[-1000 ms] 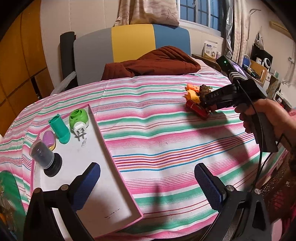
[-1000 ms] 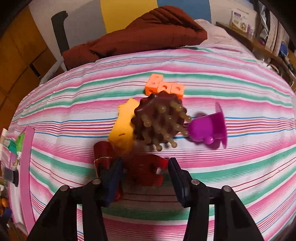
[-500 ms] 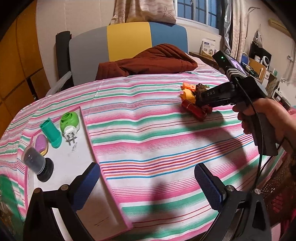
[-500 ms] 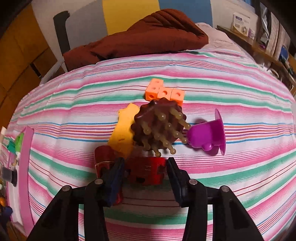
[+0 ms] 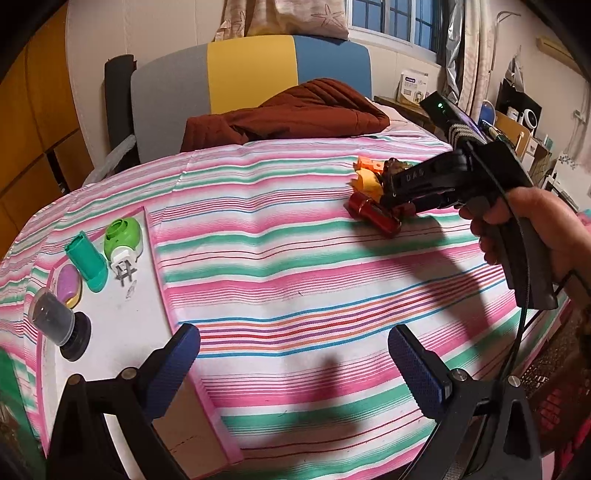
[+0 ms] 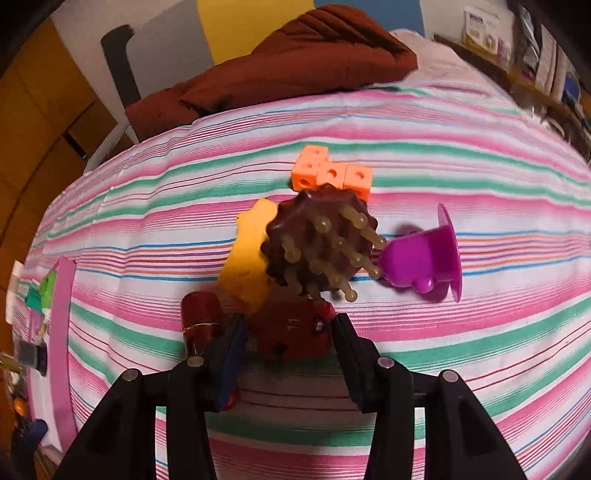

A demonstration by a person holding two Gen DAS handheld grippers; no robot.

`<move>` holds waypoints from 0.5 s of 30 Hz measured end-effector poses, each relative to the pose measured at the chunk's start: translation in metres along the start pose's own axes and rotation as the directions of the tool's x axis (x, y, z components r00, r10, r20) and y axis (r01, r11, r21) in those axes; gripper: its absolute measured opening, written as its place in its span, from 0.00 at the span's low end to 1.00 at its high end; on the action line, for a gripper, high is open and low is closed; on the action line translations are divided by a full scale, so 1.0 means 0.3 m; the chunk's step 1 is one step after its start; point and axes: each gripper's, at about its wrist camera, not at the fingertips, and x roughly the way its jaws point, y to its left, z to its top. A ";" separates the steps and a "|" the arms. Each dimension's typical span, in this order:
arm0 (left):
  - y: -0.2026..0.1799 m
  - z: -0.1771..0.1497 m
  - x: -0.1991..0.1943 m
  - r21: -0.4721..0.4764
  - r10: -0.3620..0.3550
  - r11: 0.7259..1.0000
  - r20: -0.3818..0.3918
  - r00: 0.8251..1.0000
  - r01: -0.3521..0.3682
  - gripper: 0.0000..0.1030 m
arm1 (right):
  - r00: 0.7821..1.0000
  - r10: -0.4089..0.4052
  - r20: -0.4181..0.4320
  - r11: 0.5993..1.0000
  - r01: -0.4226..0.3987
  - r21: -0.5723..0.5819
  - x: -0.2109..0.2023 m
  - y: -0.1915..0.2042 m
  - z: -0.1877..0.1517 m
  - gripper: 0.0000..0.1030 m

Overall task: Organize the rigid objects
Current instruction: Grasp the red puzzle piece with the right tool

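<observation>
Right claw brackets the red toy, apparently pinching it; left claw spread, idle near the tray, well apart.

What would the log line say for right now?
right hand-held gripper: closing around red toy | left hand-held gripper: open, idle | tray: four items

I'm looking at somebody's bedroom: striped bedsheet, brown quilt bunched by the headboard, curtained window.
</observation>
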 end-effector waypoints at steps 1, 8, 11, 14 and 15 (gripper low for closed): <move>-0.002 0.002 0.002 -0.001 0.002 1.000 -0.003 1.000 -0.002 0.99 | 1.000 0.025 -0.008 0.999 -0.024 0.041 -0.004 -0.021 0.004 0.46; -0.004 0.004 0.012 -0.012 -0.001 1.000 -0.009 1.000 0.001 0.99 | 1.000 0.006 -0.007 0.998 -0.005 0.068 -0.011 -0.045 0.007 0.46; -0.009 0.000 0.017 -0.010 -0.004 1.000 -0.016 1.000 0.004 0.99 | 0.999 -0.025 -0.026 1.000 0.025 0.000 0.009 0.001 0.003 0.47; -0.016 0.002 0.022 -0.005 -0.006 1.000 -0.020 1.000 0.006 0.99 | 0.998 -0.065 -0.021 0.997 0.064 -0.043 0.011 0.016 -0.001 0.47; -0.019 0.004 0.025 -0.004 -0.007 1.000 -0.022 1.000 0.007 0.99 | 0.998 -0.060 -0.023 0.998 0.059 -0.034 0.009 0.009 0.000 0.47</move>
